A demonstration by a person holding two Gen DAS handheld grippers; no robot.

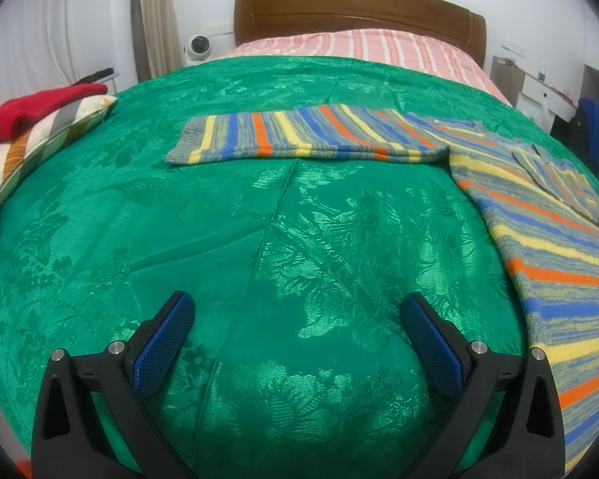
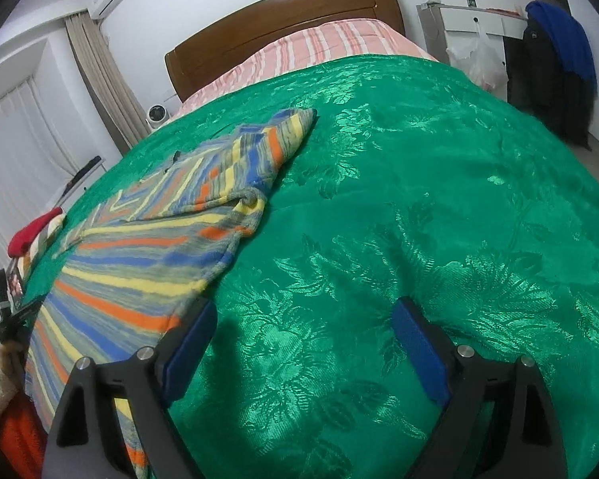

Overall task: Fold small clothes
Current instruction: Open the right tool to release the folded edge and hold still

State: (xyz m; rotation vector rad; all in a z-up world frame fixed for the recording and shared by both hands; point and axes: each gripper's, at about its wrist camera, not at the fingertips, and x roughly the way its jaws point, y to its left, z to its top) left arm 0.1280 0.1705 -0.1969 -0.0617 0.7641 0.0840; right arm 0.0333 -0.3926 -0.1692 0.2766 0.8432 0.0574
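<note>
A striped sweater (image 1: 547,215) in blue, yellow, orange and grey lies flat on the green bedspread (image 1: 259,219). In the left wrist view its body runs down the right side and one sleeve (image 1: 299,135) stretches left across the bed. In the right wrist view the sweater (image 2: 147,247) lies at the left, its other sleeve (image 2: 259,147) folded over the chest. My left gripper (image 1: 297,307) is open and empty above bare bedspread, left of the sweater. My right gripper (image 2: 305,315) is open and empty, its left finger (image 2: 191,343) at the sweater's right edge.
A striped pillow (image 1: 48,135) with a red garment (image 1: 40,107) on it lies at the bed's left edge. The wooden headboard (image 1: 355,12) and a pink striped sheet (image 1: 363,48) are at the far end. A desk and hanging dark clothes (image 2: 555,64) stand at the right.
</note>
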